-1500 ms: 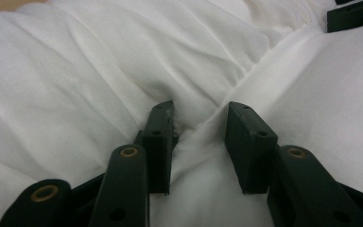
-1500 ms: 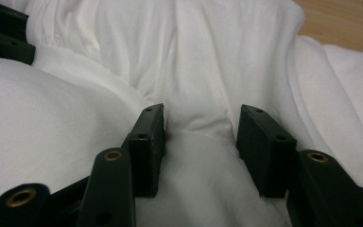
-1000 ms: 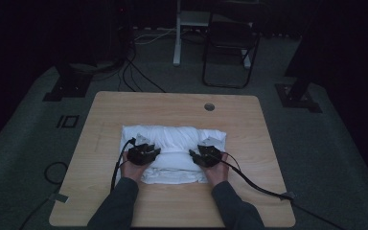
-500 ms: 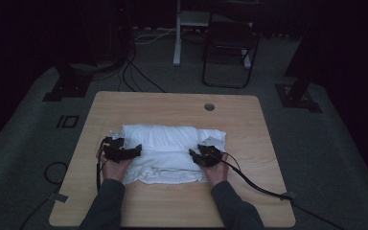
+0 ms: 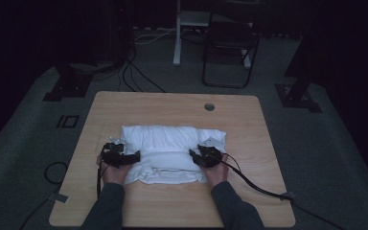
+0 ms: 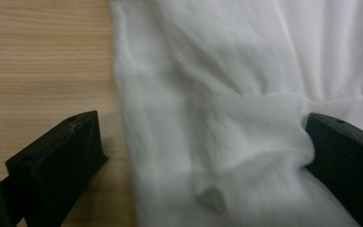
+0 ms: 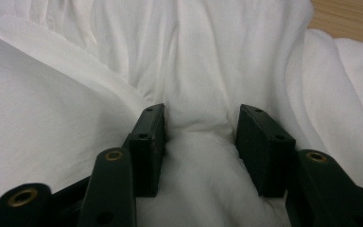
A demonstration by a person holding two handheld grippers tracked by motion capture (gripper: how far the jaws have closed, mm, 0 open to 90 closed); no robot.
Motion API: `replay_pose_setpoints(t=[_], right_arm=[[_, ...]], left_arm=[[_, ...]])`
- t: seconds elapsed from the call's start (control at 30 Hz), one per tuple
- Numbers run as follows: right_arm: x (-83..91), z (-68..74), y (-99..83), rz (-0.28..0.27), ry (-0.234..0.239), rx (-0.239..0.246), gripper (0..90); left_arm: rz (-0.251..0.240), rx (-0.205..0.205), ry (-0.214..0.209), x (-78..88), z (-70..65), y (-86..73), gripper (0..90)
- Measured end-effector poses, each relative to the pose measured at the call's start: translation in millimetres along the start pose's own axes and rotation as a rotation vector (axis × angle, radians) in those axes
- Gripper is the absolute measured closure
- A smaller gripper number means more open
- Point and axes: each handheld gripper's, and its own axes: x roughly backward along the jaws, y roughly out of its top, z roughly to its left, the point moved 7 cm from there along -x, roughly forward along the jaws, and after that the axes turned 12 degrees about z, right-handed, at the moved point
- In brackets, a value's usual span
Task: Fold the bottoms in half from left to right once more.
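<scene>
Compared with one second earlier, the left gripper [image 5: 122, 156] has moved outward from on top of the white cloth [image 5: 170, 152] to its left edge, a shift already largely made half a second ago; the right gripper [image 5: 205, 156] has stayed at the right part of the cloth throughout, and the cloth keeps its place at the centre of the wooden table [image 5: 172, 103]. In the high view, two sleeved forearms enter from the bottom edge, each hand wrapped around one gripper, the left hand [image 5: 114, 171] at the cloth's left edge and the right hand [image 5: 216, 171] over its right portion, both grippers pointing inward toward each other. In the left gripper view the jaws are spread wide, one over bare wood [image 6: 38, 52] and the other resting against the cloth [image 6: 227, 94], with a folded edge of fabric lying between them. In the right gripper view the jaws stand partly apart with a raised bunch of cloth [image 7: 194, 71] between them, touching both inner faces; whether they are squeezing it cannot be told. Counts: one cloth, loosely folded with a thicker band along the near side; two grippers; two trailing cables; one table with one round hole [image 5: 209, 107] near its far edge; one chair [image 5: 230, 48] on the floor behind
</scene>
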Motion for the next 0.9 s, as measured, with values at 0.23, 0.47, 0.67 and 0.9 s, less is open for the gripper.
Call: replay_pose_setpoints(t=[0.23, 0.47, 0.67, 0.9], right_arm=[[0.1, 0.2, -0.3, -0.003, -0.002, -0.004, 51.9], [0.6, 0.6, -0.5, -0.003, -0.004, -0.012, 51.9], [5.3, -2.2, 3.1, 0.043, 0.052, -0.036, 51.1], [44.0, 18.0, 41.2, -0.057, 0.045, 0.047, 42.6]], left_arm=[[0.030, -0.022, -0.022, 5.2, -9.3, -0.3, 12.4], [0.004, -0.064, -0.079, 10.3, -22.3, -1.5, 46.7], [-0.043, 0.035, -0.294, 13.9, -13.6, -1.3, 76.3], [-0.173, 0.081, -0.407, 47.5, -5.2, 16.8, 79.3]])
